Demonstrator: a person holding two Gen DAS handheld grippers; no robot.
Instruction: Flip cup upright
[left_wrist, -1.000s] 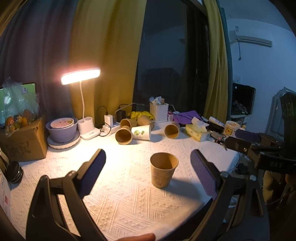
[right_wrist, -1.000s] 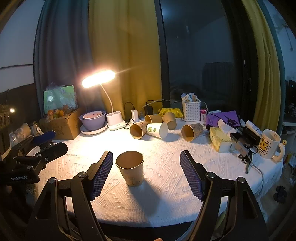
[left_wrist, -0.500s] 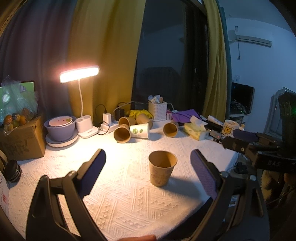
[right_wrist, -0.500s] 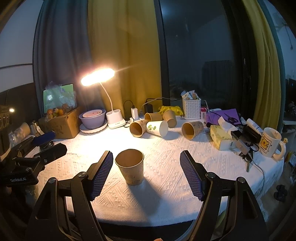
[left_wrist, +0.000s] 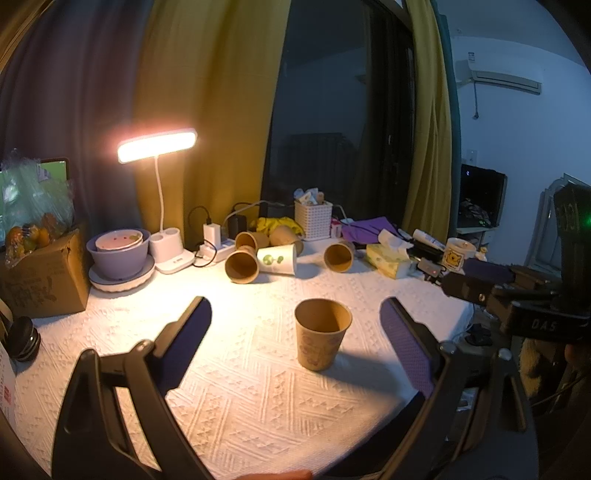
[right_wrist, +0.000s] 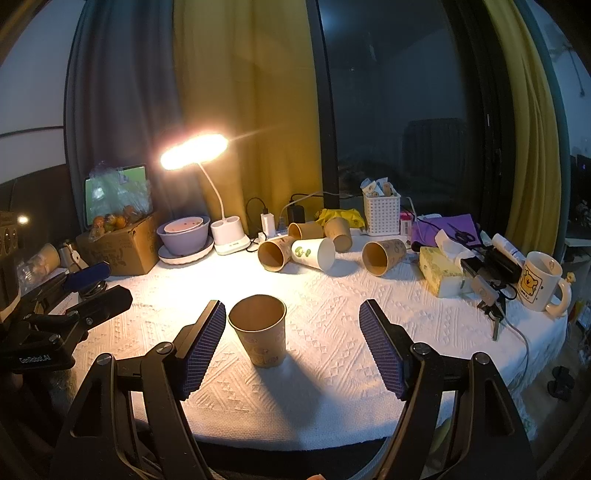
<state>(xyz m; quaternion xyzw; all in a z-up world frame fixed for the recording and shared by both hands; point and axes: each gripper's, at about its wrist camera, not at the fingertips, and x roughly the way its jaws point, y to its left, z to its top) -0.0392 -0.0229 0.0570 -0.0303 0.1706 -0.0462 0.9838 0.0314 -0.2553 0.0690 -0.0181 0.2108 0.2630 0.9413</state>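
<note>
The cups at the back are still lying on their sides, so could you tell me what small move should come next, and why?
Probably reach the open right gripper toward the nearest tipped cup; the front cup already stands upright, untouched.

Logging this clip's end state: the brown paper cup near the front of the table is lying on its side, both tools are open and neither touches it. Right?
Not quite. The brown paper cup stands upright, mouth up, on the white textured tablecloth; the right wrist view shows this clearly. The rest holds: the left tool and right tool are both open, and neither touches it.
</note>
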